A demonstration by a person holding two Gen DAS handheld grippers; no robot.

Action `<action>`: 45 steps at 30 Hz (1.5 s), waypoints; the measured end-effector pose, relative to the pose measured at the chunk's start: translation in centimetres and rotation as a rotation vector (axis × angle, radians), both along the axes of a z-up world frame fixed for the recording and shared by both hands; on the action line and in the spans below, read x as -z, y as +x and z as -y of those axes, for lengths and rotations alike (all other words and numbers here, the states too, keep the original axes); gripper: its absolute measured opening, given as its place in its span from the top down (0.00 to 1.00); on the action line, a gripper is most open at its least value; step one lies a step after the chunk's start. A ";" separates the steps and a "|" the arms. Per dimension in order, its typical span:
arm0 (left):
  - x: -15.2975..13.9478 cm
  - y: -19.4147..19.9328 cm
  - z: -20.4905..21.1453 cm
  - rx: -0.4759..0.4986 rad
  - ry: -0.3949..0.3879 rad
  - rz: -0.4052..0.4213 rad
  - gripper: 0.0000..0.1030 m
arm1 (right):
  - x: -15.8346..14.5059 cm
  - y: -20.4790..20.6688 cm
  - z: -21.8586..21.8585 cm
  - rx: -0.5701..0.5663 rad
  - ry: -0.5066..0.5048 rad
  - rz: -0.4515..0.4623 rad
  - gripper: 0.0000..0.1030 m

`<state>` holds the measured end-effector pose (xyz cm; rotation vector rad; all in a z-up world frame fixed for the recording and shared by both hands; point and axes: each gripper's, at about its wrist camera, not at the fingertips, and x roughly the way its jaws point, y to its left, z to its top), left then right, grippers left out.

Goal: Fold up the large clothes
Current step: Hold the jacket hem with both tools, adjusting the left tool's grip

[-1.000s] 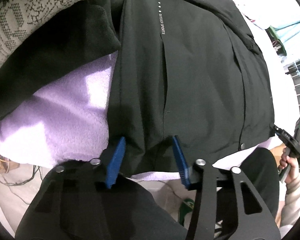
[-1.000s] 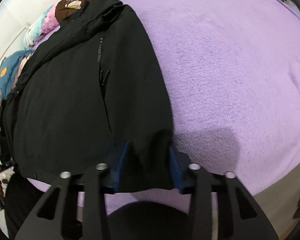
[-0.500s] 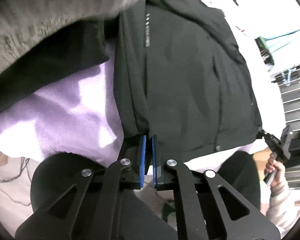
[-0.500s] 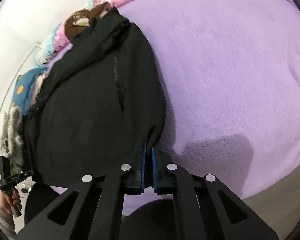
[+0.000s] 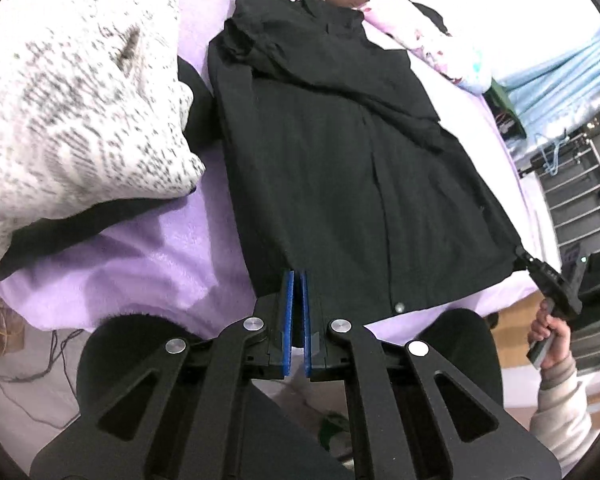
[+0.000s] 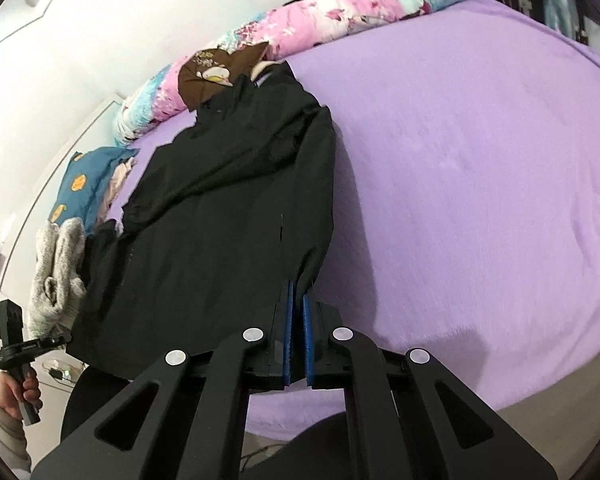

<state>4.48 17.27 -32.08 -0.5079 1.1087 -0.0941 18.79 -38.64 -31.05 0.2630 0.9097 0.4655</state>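
A large black jacket (image 5: 340, 152) lies spread on a purple fleece bed (image 5: 132, 272), collar at the far end. My left gripper (image 5: 296, 280) is shut on its near hem at the left corner, blue pads pinching the cloth. In the right wrist view the same black jacket (image 6: 220, 220) stretches away from me, and my right gripper (image 6: 298, 292) is shut on the hem's right corner. Both hem corners are lifted off the bed. Each gripper shows in the other's view, held in a hand: the right gripper (image 5: 534, 266) at the hem's far corner, the left gripper (image 6: 62, 340) likewise.
A speckled grey-white knit (image 5: 72, 112) lies on dark clothing left of the jacket. A pink and blue floral bolster (image 6: 300, 28) and a brown cushion (image 6: 212, 72) line the far edge. A metal rack (image 5: 580, 192) stands at the right. Cables (image 5: 28, 360) lie on the floor.
Both grippers went from open around the hem to shut on it, then rose, lifting the hem. More of the bed and the far end of the jacket has come into view.
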 end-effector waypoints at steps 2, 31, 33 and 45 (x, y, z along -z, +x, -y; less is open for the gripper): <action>-0.8 -0.2 -0.5 -0.013 -0.018 0.014 0.98 | -1.0 -0.1 -0.2 -0.010 0.003 0.020 0.96; 4.2 2.0 -0.9 -0.046 0.004 -0.232 0.44 | -3.2 3.8 -1.3 -0.067 0.008 0.005 0.96; 4.8 2.0 -1.1 -0.056 0.042 -0.251 0.42 | -3.2 3.7 -1.1 -0.061 0.012 0.006 0.96; 7.5 1.6 -1.3 -0.011 0.183 -0.208 0.32 | -3.1 3.7 -2.0 -0.062 -0.002 0.002 0.96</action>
